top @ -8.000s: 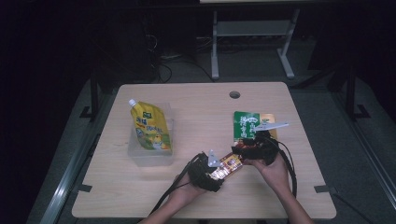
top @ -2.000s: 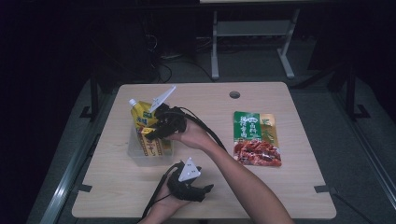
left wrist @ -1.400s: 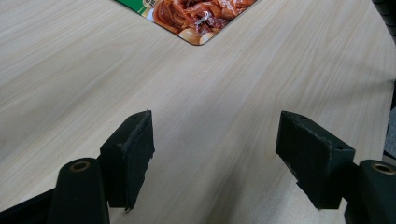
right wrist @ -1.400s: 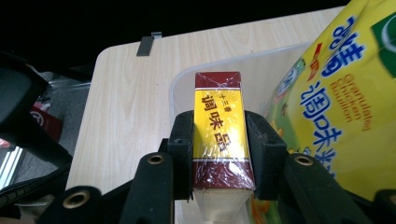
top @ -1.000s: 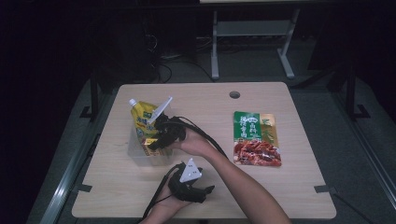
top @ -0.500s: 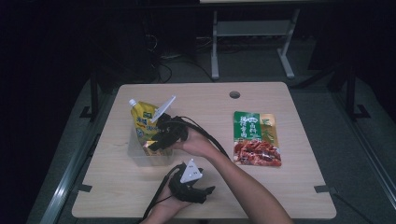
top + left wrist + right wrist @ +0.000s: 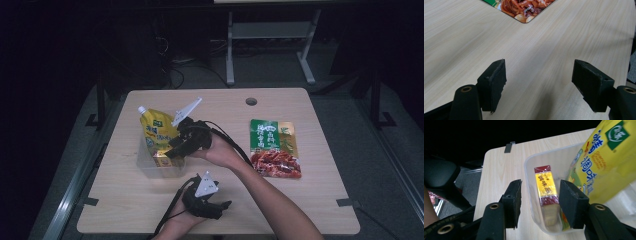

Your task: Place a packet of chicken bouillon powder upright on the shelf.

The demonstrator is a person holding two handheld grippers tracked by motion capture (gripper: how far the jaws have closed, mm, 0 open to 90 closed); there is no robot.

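Lowered since two seconds ago, the right gripper (image 7: 172, 151) hangs over the clear bin (image 7: 530, 173) near the table's (image 7: 320, 200) left edge, jaws parted, gripping nothing, astride a yellow-red packet (image 7: 545, 185) inside. Left gripper (image 7: 224, 205) rests near the front edge, jaws wide, empty.

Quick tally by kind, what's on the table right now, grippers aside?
Pouches: 2, yellow spouted pouch and red-green snack pouch
Small boxes: 1, red-yellow box
Clear bins: 1, clear bin
Total: 4
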